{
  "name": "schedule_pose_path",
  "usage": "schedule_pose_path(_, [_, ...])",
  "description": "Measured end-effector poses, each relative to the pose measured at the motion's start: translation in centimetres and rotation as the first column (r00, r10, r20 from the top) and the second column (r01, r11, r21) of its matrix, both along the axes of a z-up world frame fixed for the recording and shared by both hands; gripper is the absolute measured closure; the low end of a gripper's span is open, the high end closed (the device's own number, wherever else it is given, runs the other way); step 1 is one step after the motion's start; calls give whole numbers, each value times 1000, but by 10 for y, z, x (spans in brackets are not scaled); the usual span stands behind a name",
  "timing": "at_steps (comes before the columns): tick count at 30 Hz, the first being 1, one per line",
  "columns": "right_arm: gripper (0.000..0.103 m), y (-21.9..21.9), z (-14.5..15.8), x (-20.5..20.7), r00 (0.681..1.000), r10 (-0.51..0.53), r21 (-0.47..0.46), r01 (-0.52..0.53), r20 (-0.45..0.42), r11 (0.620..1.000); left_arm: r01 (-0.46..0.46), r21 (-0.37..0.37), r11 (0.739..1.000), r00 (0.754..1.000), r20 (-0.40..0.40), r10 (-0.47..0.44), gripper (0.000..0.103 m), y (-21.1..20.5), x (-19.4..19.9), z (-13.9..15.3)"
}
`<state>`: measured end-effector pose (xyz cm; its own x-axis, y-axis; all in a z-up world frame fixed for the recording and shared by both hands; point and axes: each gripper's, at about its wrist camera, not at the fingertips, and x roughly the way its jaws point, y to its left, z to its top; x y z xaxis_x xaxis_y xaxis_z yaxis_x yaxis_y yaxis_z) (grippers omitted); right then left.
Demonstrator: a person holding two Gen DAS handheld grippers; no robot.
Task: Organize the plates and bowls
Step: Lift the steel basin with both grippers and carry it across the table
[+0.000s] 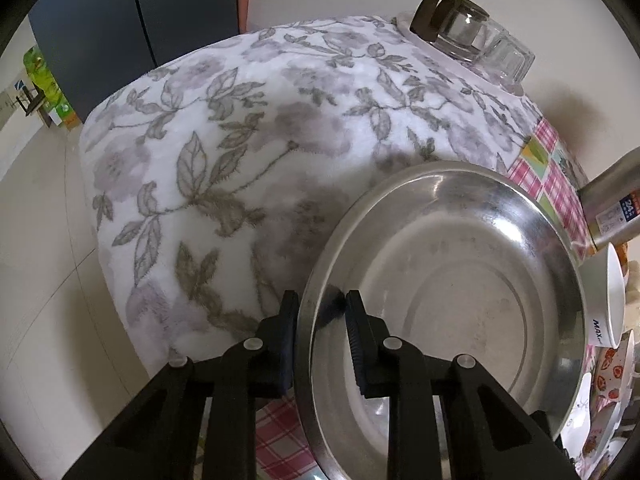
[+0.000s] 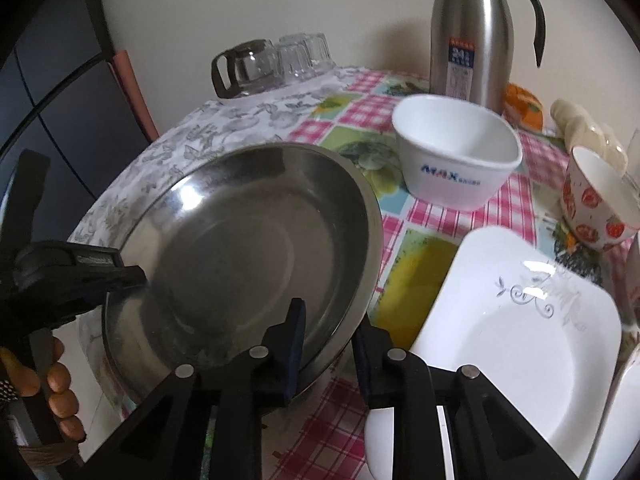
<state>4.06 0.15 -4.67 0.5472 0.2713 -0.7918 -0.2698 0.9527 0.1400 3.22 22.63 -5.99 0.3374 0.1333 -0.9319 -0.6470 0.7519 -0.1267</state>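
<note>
A round steel plate (image 1: 460, 260) lies on the table, partly on a floral cloth (image 1: 240, 140). My left gripper (image 1: 320, 300) straddles its rim, one finger outside and one inside, shut on that rim. In the right wrist view the same steel plate (image 2: 240, 248) fills the left half. There my left gripper (image 2: 132, 276) bites its left edge, and my right gripper (image 2: 328, 316) is shut on its near right rim. A white square plate (image 2: 520, 340), a white bowl (image 2: 456, 152) with blue lettering and a strawberry-patterned bowl (image 2: 596, 200) sit to the right.
A steel thermos jug (image 2: 472, 32) stands at the back of the pink checked tablecloth (image 2: 512, 204). A glass pot and upturned glasses (image 2: 272, 64) stand at the back left. A person's hand (image 2: 56, 392) holds the left gripper's handle at the table's left edge.
</note>
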Motion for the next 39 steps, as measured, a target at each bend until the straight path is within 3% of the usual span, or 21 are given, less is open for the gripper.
schedule_pose_path(7, [79,1,23,-6,997,7,5,-8,72,1000,21,-3,1000,999,49,-20,79,1,0,8])
schedule_pose_path(15, [79,-12,55,-18,985,-3,13,1,171,1000,74,48,996,981,174,-81,79,-18,-8,41])
schedule_pose_path(27, [79,-70,92,-43,956,-76,32,70,283,997,195,98,976,932,291,-215,79,-82,-12,84])
schedule_pose_path(39, [79,-138,115,-74,919,-177,50,170,352,984,323,158,933,858,367,-359,79,-156,-17,114])
